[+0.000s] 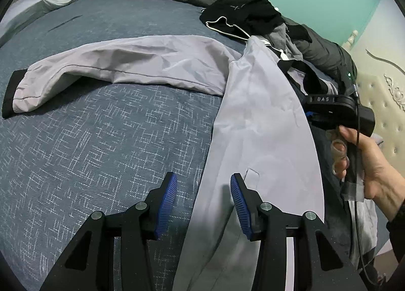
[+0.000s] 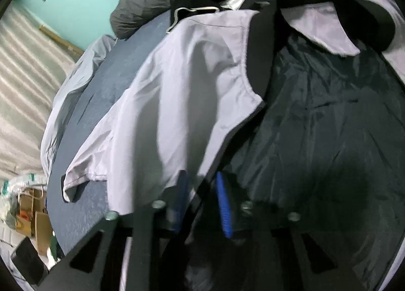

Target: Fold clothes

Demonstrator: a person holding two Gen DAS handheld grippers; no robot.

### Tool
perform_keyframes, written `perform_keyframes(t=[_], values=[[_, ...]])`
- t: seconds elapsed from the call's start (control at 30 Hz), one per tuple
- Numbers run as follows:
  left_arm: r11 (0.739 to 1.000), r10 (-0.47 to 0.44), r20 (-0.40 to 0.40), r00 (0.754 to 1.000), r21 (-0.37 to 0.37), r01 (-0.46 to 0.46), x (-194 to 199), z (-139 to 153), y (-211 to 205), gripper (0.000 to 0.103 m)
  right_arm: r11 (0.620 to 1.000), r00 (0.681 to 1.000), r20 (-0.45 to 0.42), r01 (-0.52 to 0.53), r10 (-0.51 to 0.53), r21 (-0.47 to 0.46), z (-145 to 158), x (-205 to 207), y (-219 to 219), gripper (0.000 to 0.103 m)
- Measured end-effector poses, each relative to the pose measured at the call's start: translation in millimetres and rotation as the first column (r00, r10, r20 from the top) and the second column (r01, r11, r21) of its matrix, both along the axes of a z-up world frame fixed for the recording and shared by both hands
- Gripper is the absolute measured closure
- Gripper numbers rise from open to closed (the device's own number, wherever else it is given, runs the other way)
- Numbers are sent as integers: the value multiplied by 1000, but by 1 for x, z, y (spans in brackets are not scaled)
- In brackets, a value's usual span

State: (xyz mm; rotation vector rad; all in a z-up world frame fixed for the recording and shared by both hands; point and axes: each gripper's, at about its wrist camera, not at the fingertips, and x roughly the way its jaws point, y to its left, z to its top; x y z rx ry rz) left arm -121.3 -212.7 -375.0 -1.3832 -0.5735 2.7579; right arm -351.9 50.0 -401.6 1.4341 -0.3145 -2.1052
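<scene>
From the left wrist, the left gripper [image 1: 201, 200] hangs wide open and empty over the bed [image 1: 101, 144], just above the lilac jacket [image 1: 263, 124]; its sleeve [image 1: 114, 63] lies spread toward the bed's far left edge. A hand [image 1: 364, 164] holds the right gripper's handle. The right wrist alone shows the jacket's dark lining [image 2: 329, 126] and the right gripper [image 2: 202, 205] nearly closed on the front edge, though blur hides whether it truly grips.

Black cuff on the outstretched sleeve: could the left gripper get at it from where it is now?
Probably yes. The left gripper is open, holding nothing, over the jacket's front edge. The black cuff lies flat on the blue bedspread off to its left, with only bare bedspread between; nothing covers it.
</scene>
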Motion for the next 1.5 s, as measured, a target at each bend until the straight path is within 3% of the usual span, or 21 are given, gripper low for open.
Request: perform_keyframes(t=[0.13,0.33,0.63,0.8,0.97,1.0,1.03,1.1,1.13,1.37,1.5], values=[[1000,4,-4,1000,3,-4,2,1,-1,55,1000,999,-34,-1,1,-11,6,4,6,100],[1000,-1,-13,1000,4,1,3,6,0,55,1000,994,-109,17,-15,17,32,4,25,101],[1000,-12,-24,1000,6,12,5,13,1,55,984,976,-196,124,-98,127,84,-26,80,101],[1000,-19,-13,1000,6,19,4,11,2,55,965,973,-194,165,-125,205,81,-37,91,101],[1000,-25,-5,1000,5,25,2,9,3,55,962,971,-139,218,-197,164,60,-30,107,99],[1000,-25,-5,1000,3,25,2,9,4,55,968,972,-119,218,-204,120,55,-21,113,93],[1000,-25,-6,1000,1,25,3,10,4,55,973,973,-103,215,-205,89,52,-12,118,74],[1000,-24,-7,1000,-5,24,3,10,4,55,981,980,-51,192,-191,25,42,11,124,53],[1000,-24,-8,1000,-7,24,4,11,5,55,985,984,-18,174,-175,-8,34,24,126,53],[999,-19,-13,1000,-28,19,6,13,6,55,999,994,99,35,-34,0,2,84,105,53],[999,-14,-12,1000,-30,14,6,13,4,55,998,987,157,50,-43,-42,-13,98,102,53]])
